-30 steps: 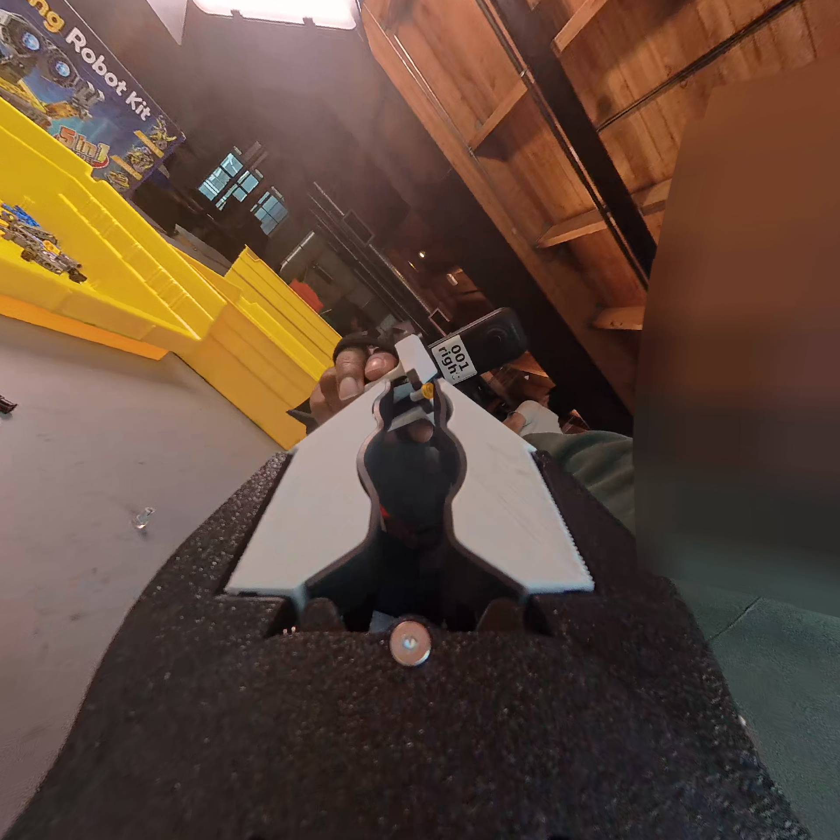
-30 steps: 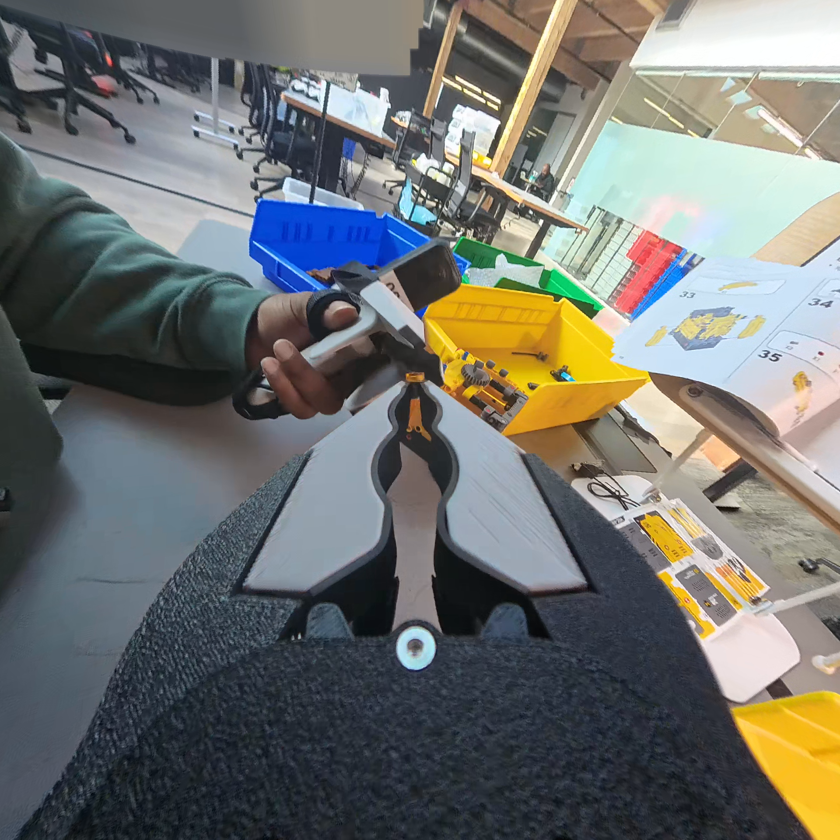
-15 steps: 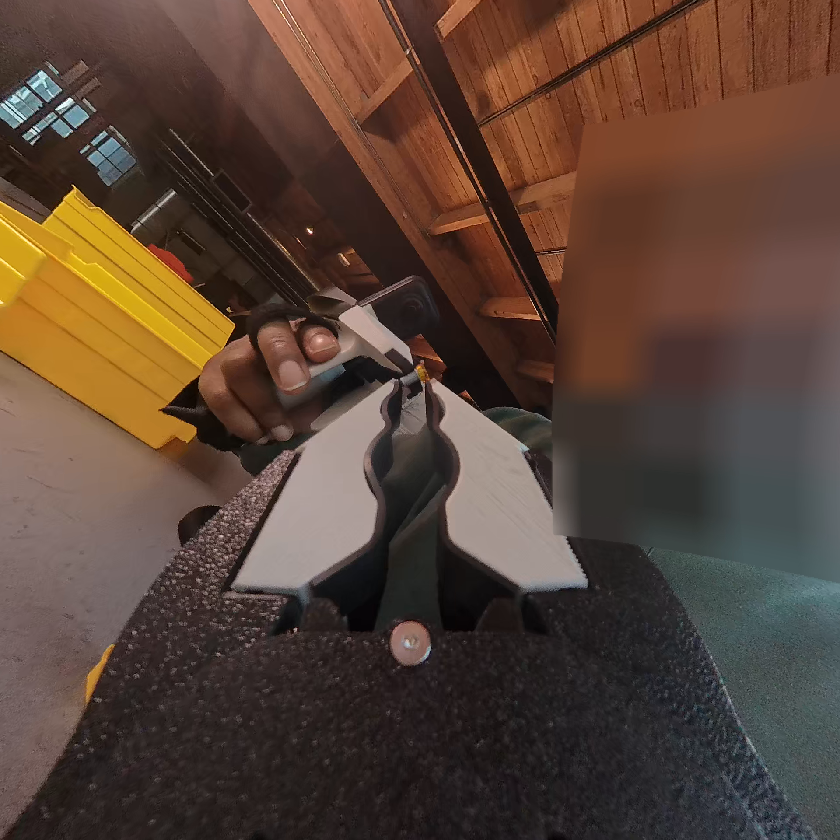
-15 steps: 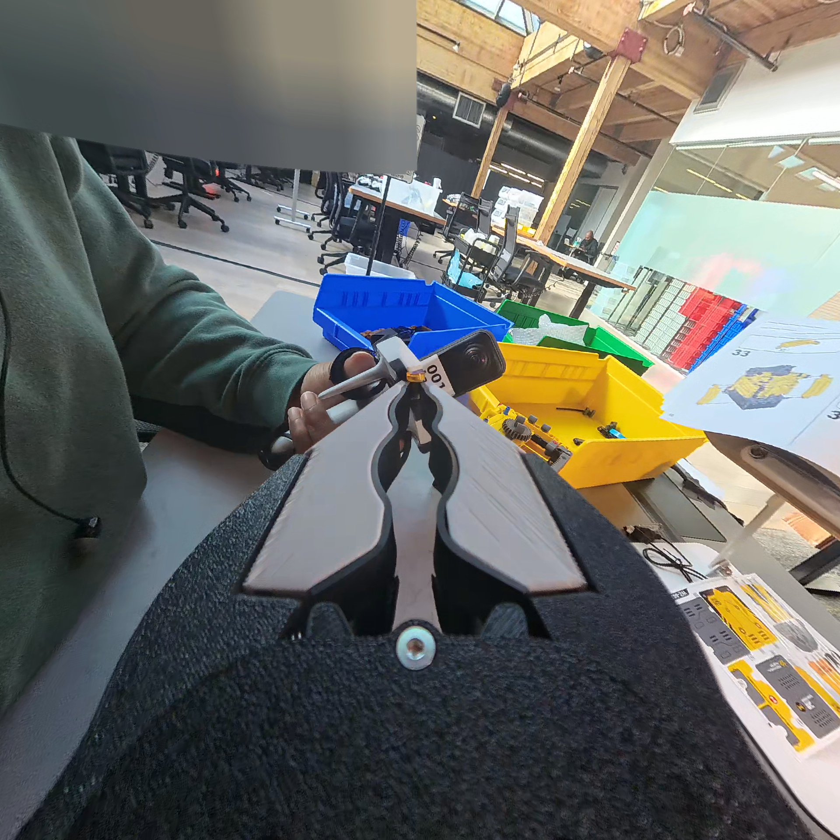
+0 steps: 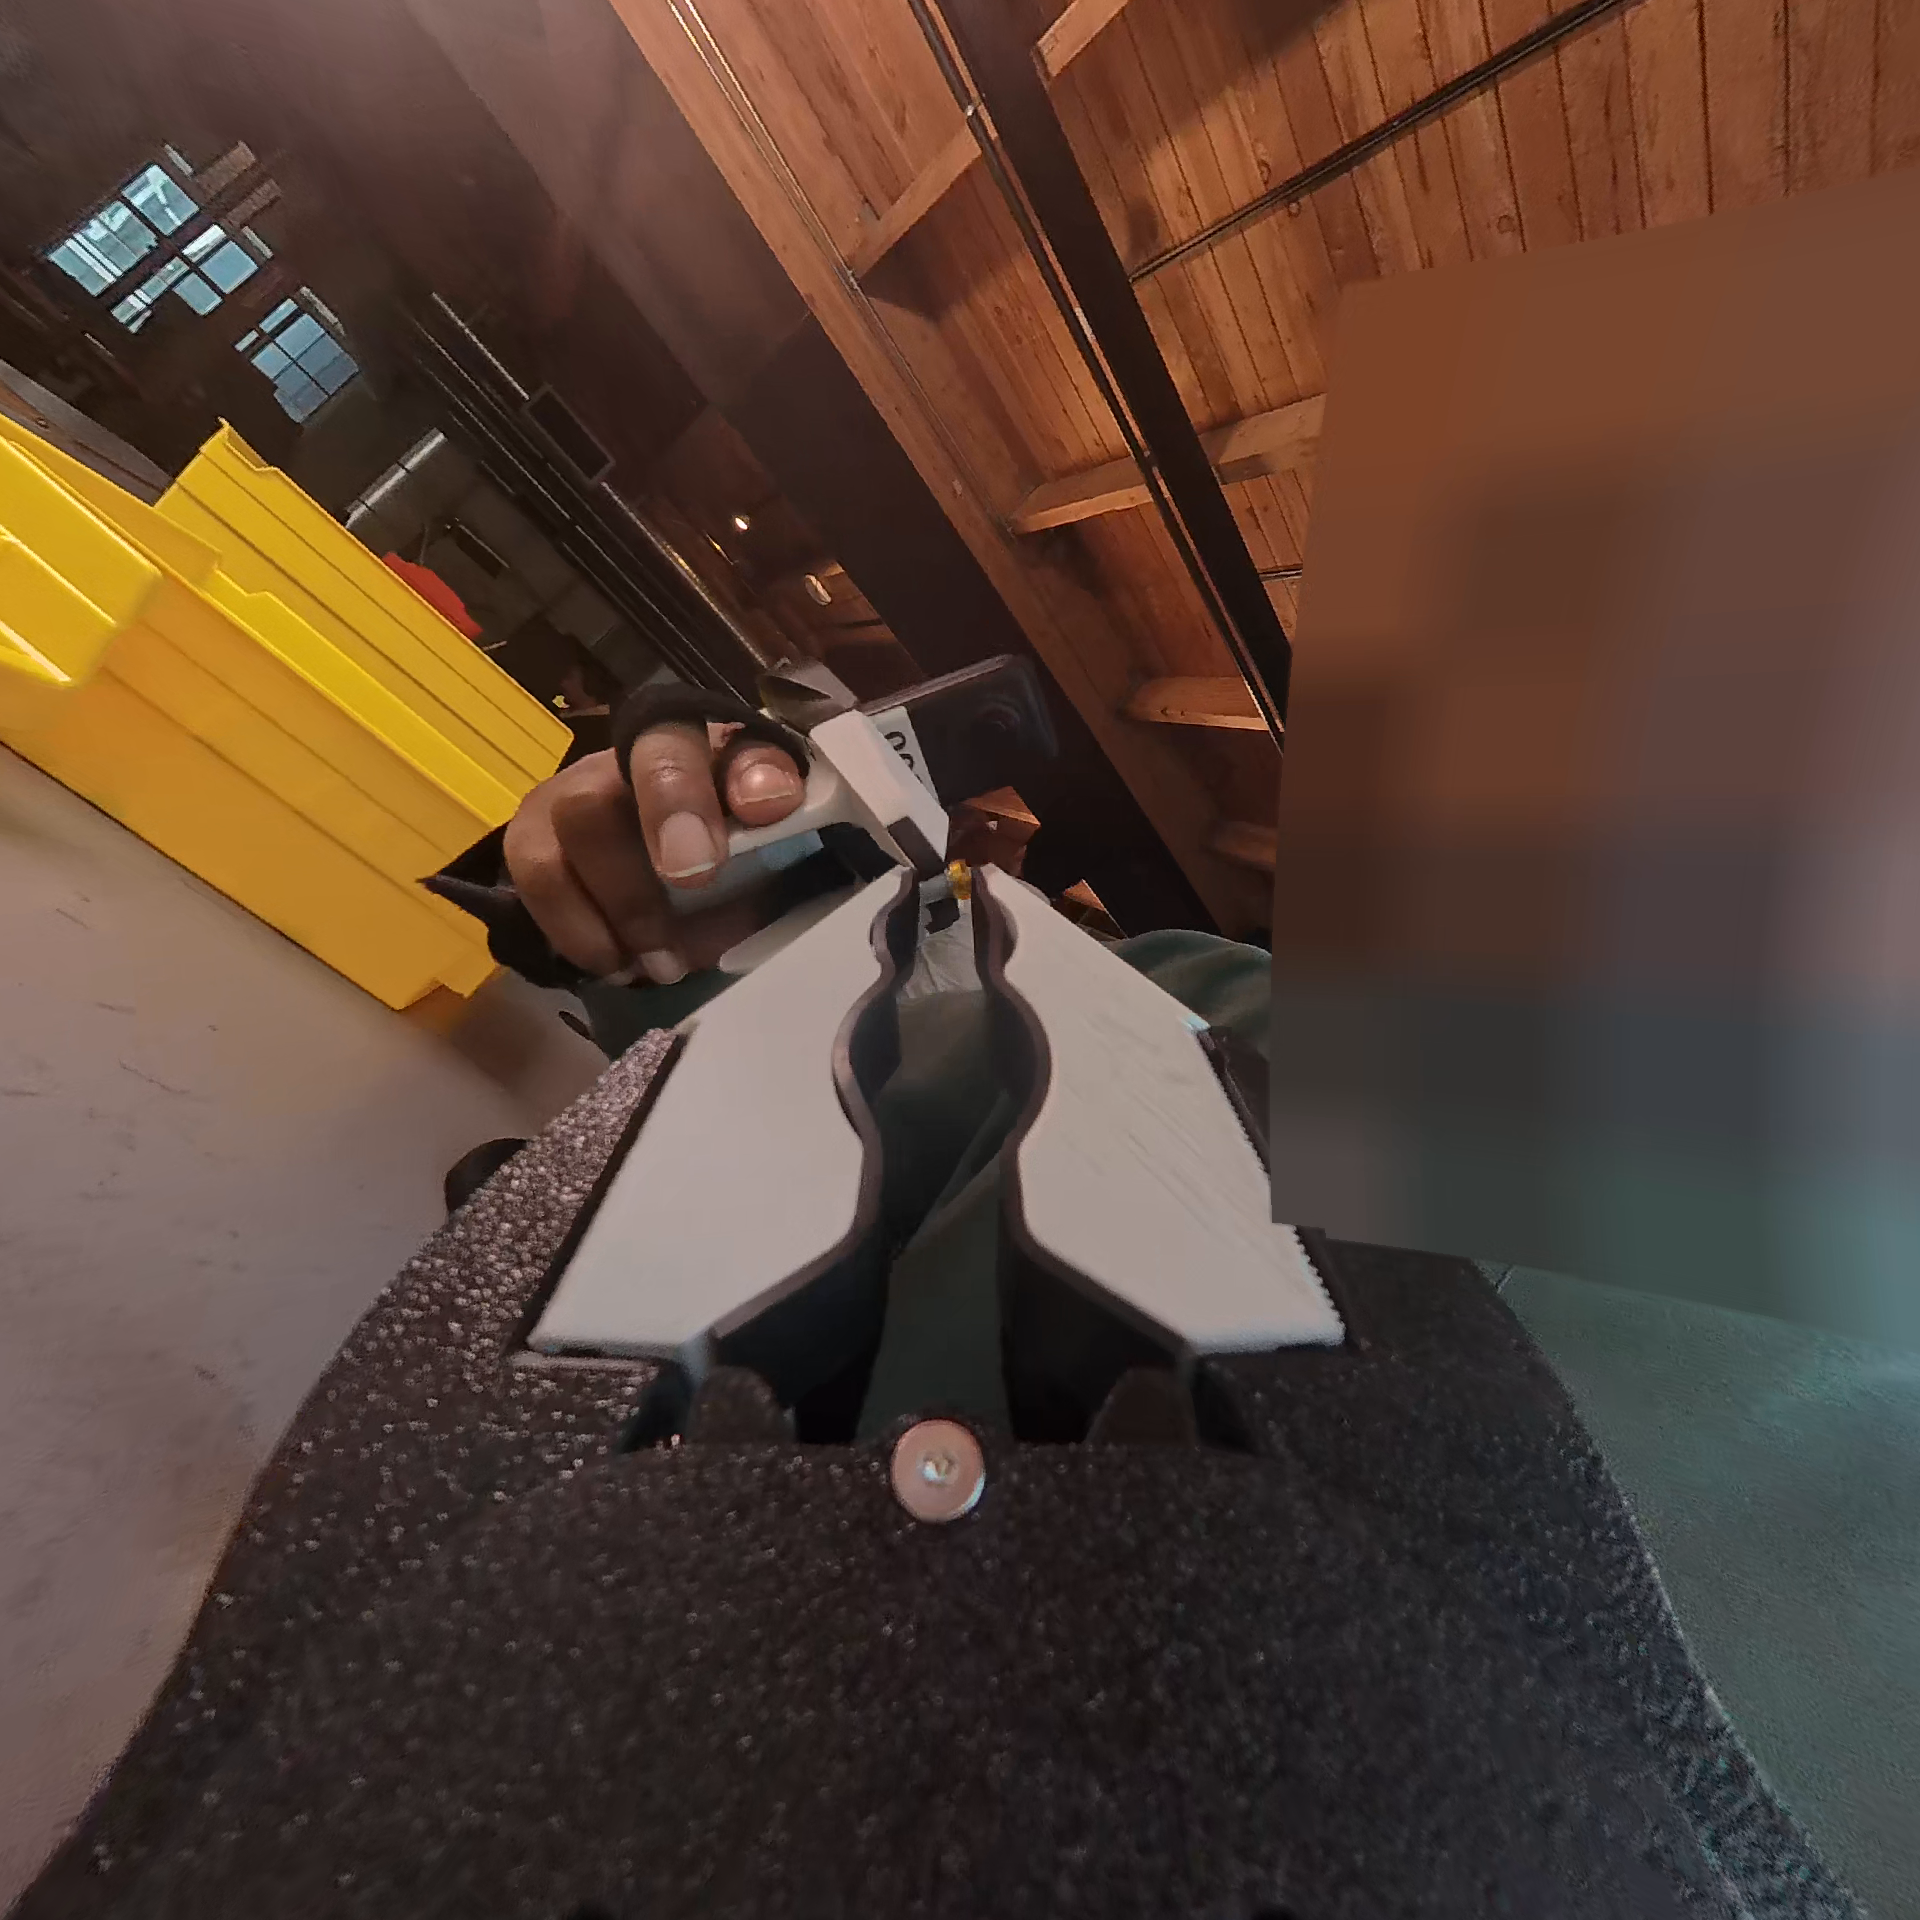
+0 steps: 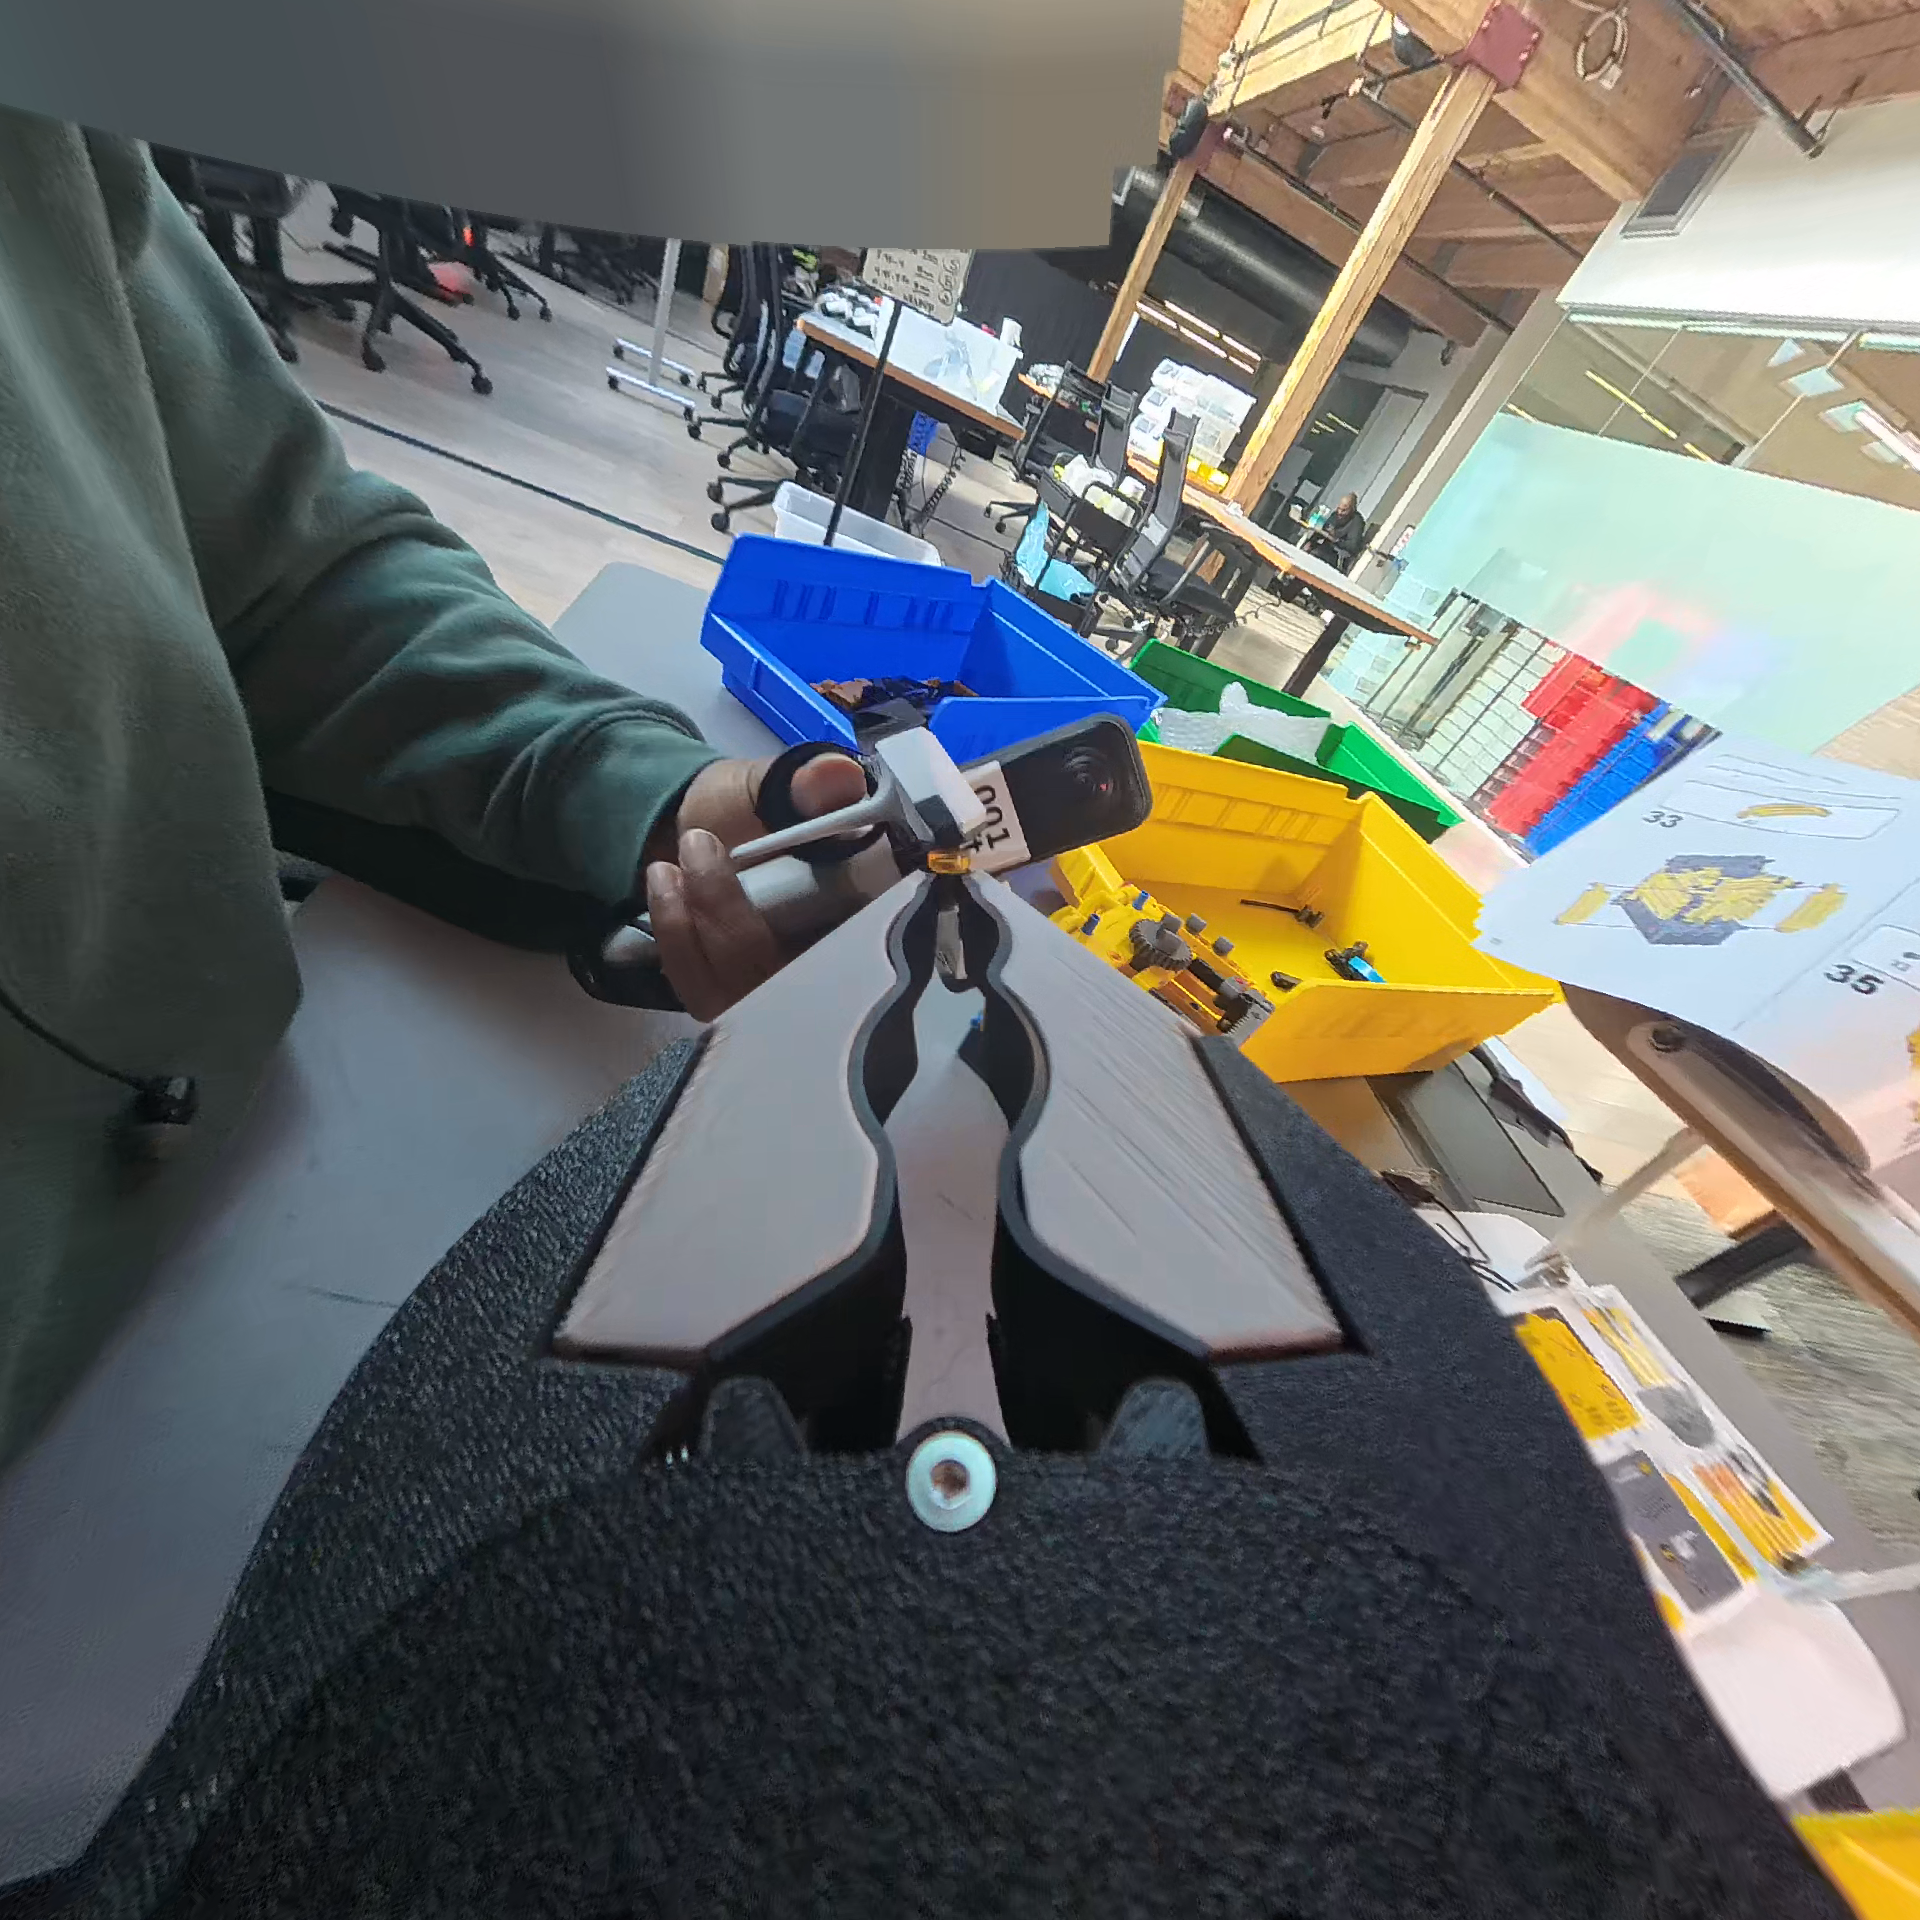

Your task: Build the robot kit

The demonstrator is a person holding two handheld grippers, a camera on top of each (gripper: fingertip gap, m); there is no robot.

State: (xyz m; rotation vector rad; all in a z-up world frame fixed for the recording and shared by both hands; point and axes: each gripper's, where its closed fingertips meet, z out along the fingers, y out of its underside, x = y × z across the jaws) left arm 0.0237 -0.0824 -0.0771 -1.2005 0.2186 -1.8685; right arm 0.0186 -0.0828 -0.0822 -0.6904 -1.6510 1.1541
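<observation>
1. One grey table (image 6: 312, 1195) shows in both of my views.
2. Bins: my right view gives me three whole ones. The blue bin (image 6: 831, 623) is far, the green bin (image 6: 1371, 758) is farther right, and the yellow bin (image 6: 1351, 997) is nearer, with toy parts (image 6: 1184, 956) inside. Only my left view shows the stacked bins (image 5: 312, 727), yellow, at far left; I cannot count them exactly.
3. Two printed sheets appear in the right view only: a raised sheet (image 6: 1714, 894) at right and a flat sheet (image 6: 1662, 1455) on the table below it.
4. Two grippers meet tip to tip above the table. The left gripper (image 5: 940, 883) has its jaws drawn close with a narrow gap; I cannot tell whether they clamp anything. The right gripper (image 6: 945, 883) has its jaws nearly together, tips pinched on the pin.
5. Two hands: the left view shows the right hand (image 5: 592, 862), and the right view shows the left hand (image 6: 717, 914) with a green sleeve (image 6: 416, 675).
6. One orange pin (image 6: 948, 860) sits where the two sets of tips meet.
</observation>
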